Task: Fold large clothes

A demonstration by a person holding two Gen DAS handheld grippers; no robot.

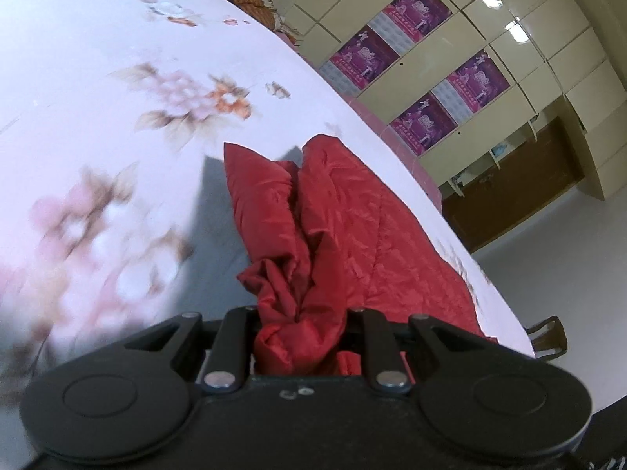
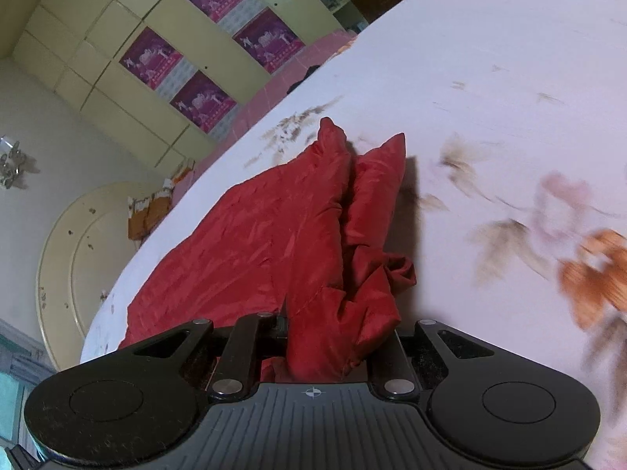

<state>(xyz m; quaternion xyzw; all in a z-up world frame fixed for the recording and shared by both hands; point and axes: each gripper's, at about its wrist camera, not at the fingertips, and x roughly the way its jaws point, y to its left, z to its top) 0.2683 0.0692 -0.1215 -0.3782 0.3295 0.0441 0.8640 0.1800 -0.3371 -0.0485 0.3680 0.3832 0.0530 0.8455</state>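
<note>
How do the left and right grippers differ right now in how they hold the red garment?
The left gripper has the red garment bunched across the whole gap; on the right gripper the cloth sits toward its right side. From the left gripper the flat spread lies to the right; from the right gripper it lies to the left. Both are shut on fabric above the floral sheet.

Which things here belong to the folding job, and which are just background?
In the job: red garment, bunched in the left tool and the right tool; floral sheet it lies on.

Background: purple posters, cream cabinets, round panel by the wall.
</note>
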